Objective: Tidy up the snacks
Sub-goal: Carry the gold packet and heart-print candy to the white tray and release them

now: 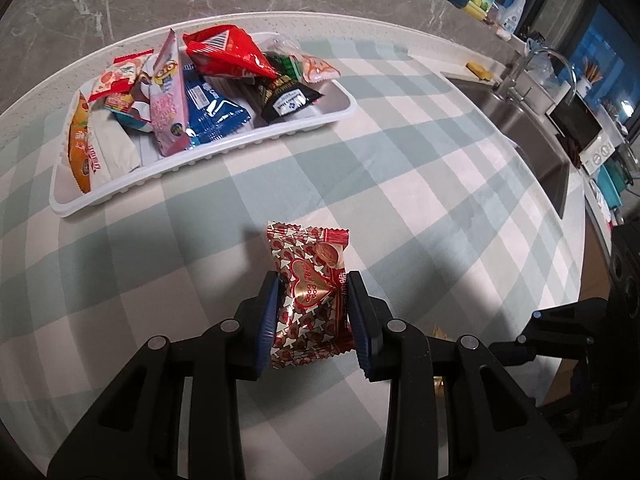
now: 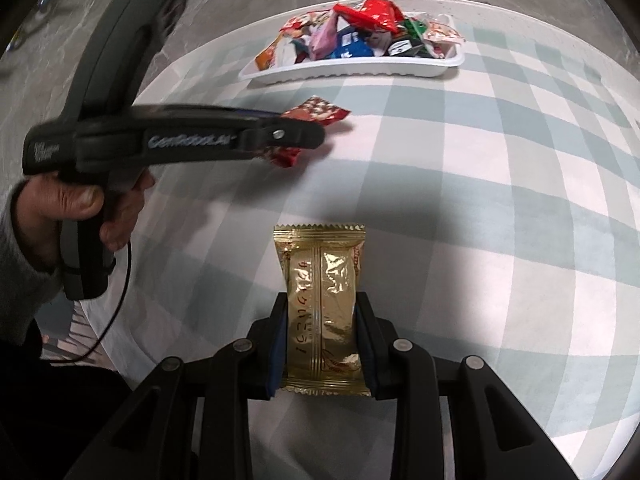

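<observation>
Item 1: my left claw, pinching one red heart-print packet between its two blue pads, held above the tabletop. In the right wrist view the same claw shows at 10 o'clock, blurred, with the packet sticking out past its tip and my left hand on the grip.

Item 2: my right claw, pinching one gold foil packet lengthwise, its crimped far end pointing toward 12 o'clock.

Item 3: one white tray, at 11 o'clock in the left view and at 12 o'clock in the right view, well apart from both held packets. Contents, counted where legible: one large red bag, one blue packet, one pink Minion packet, one black packet, one orange packet. Several more lie heaped among these; I cannot tell the exact total.

Item 4: one checked cloth, pale green and white, covering the tabletop.

Item 5: one sink with one faucet, at 2 o'clock in the left view.
</observation>
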The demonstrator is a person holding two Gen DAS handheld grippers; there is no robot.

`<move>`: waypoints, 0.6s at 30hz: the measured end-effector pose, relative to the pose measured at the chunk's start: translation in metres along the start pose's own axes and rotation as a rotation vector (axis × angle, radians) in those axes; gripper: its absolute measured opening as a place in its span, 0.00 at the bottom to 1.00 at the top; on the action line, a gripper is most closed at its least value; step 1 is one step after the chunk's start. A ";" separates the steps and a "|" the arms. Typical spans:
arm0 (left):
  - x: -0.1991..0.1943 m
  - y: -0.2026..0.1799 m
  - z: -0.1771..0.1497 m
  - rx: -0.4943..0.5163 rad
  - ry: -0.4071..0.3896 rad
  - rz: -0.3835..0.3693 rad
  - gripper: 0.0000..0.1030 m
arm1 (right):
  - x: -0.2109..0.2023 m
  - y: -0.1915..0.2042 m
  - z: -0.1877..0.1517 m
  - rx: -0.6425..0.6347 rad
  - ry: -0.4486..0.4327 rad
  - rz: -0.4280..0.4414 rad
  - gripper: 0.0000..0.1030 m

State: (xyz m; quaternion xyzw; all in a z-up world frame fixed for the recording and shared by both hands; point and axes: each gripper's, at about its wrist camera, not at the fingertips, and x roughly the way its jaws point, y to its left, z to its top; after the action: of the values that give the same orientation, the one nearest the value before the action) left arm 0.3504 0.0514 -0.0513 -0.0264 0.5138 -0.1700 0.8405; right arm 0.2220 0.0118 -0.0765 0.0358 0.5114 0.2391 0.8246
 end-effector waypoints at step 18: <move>-0.037 0.038 0.019 -0.120 -0.080 -0.027 0.30 | -0.017 -0.039 0.058 0.097 -0.075 0.038 0.32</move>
State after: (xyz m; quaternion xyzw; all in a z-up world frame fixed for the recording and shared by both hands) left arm 0.3612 0.0963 -0.0193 -0.0905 0.4889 -0.1488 0.8548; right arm 0.2797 -0.0190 -0.0467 0.0947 0.4903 0.2282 0.8358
